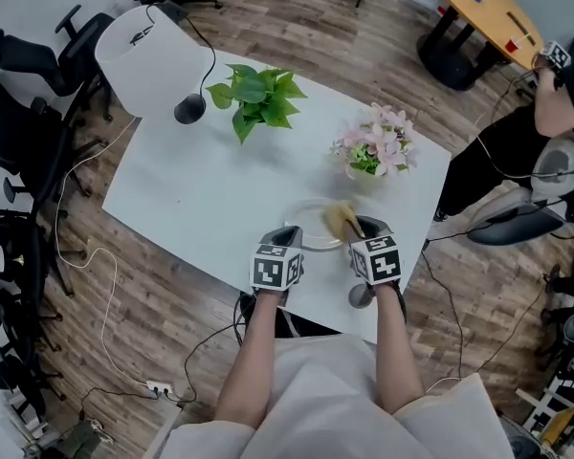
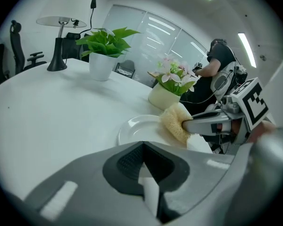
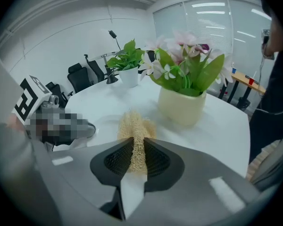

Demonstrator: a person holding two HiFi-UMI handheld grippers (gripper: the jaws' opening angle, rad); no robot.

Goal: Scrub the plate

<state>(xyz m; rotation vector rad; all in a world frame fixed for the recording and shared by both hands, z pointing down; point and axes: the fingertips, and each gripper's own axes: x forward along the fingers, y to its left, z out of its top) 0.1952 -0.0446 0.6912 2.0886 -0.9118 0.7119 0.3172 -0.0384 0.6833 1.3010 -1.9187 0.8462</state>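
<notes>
A white plate (image 1: 308, 223) lies near the front edge of the white table (image 1: 201, 189). My left gripper (image 1: 289, 233) is at the plate's left rim, and in the left gripper view its jaws (image 2: 142, 146) are shut over the near rim of the plate (image 2: 137, 125). My right gripper (image 1: 362, 228) is shut on a yellow fibrous sponge (image 1: 341, 219), which rests on the plate's right side. The sponge (image 3: 134, 126) sticks out past the closed right gripper (image 3: 136, 144). From the left gripper view the sponge (image 2: 174, 121) is pressed against the plate.
A cream pot of pink flowers (image 1: 375, 146) stands just behind the plate. A green plant (image 1: 258, 94) and a white lamp (image 1: 158, 51) are at the table's far side. Office chairs (image 1: 19, 113) line the left; a person (image 1: 560, 94) stands at the right. Cables run across the floor.
</notes>
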